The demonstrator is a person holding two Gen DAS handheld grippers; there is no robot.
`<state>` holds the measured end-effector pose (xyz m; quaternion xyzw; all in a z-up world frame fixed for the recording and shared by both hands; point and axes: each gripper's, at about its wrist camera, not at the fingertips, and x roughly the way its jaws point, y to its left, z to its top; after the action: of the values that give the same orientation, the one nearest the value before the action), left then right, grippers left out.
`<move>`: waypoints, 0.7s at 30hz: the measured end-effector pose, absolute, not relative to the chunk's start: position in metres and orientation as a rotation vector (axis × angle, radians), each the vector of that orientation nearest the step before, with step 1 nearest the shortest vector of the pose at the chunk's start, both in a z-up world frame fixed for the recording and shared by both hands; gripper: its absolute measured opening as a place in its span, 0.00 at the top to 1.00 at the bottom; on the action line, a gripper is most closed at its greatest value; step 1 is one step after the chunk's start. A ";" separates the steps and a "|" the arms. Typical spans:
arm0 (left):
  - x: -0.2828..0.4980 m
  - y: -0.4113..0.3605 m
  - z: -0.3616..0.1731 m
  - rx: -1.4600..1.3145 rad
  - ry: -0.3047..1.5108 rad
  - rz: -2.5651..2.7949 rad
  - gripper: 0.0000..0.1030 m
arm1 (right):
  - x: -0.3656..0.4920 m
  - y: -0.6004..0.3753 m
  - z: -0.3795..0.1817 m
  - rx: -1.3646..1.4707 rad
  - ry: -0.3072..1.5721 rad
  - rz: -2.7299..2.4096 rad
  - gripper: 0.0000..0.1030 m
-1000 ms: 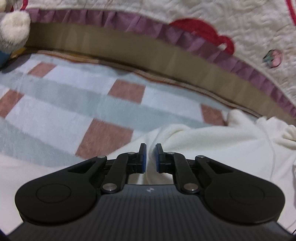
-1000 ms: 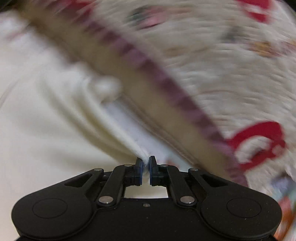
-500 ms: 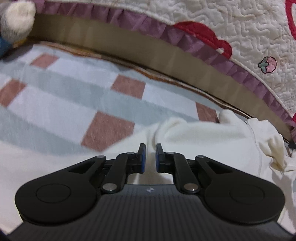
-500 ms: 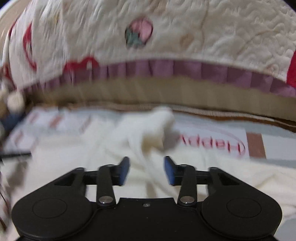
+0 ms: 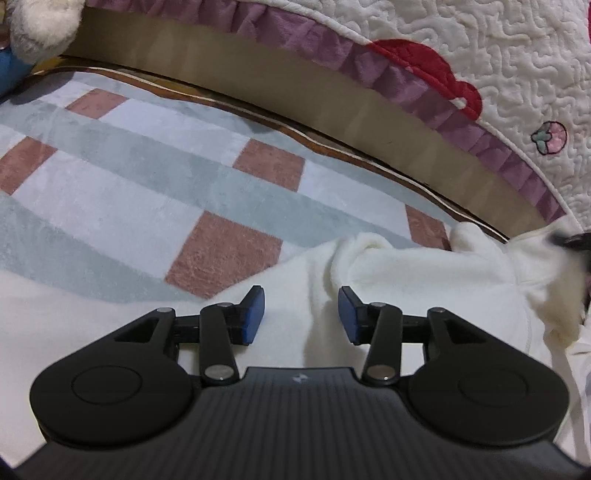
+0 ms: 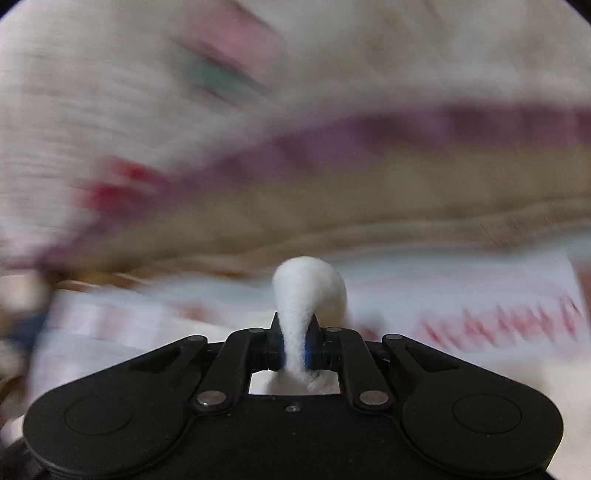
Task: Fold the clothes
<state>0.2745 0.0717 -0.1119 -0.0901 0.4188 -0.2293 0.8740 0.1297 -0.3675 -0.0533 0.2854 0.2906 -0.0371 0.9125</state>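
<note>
A cream fleece garment [image 5: 424, 273] lies spread on a checked blanket [image 5: 147, 184]. My left gripper [image 5: 301, 314] stands open just above the fleece, a raised fold of it rising between the blue pads. In the right wrist view my right gripper [image 6: 295, 341] is shut on a bunched tuft of the same cream garment [image 6: 308, 284], which sticks up past the fingertips. That view is heavily blurred by motion. At the right edge of the left wrist view a dark blurred shape, possibly the other gripper [image 5: 576, 240], touches a lifted part of the fleece.
A quilted cream cover with a purple ruffle and red patches [image 5: 498, 74] hangs over a tan bed side [image 5: 332, 107] behind the blanket. A plush toy [image 5: 40, 26] sits at the far left. Red lettering [image 6: 498, 325] shows on the blanket at right.
My left gripper has opened from shut and sits over a fleece fold. My right gripper, open half a second ago, has shut on a tuft of fleece and is moving fast.
</note>
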 end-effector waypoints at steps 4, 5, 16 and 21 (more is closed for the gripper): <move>0.272 0.080 -0.105 -0.225 0.870 -0.481 0.58 | 0.069 -0.298 -0.027 0.300 0.626 0.124 0.88; 0.271 0.082 -0.104 -0.235 0.869 -0.481 0.58 | 0.053 -0.284 -0.030 0.262 0.668 0.172 0.88; 0.261 0.070 -0.091 -0.280 0.822 -0.579 0.58 | -0.006 -0.248 -0.085 0.043 1.021 0.227 0.88; 0.247 0.041 -0.089 -0.240 0.805 -0.693 0.56 | -0.001 -0.225 -0.080 -0.041 1.081 0.271 0.87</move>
<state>0.2467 0.0414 -0.0886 -0.1141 0.3829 -0.3298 0.8553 -0.0013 -0.2253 -0.0800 -0.0195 0.5130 0.1288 0.8485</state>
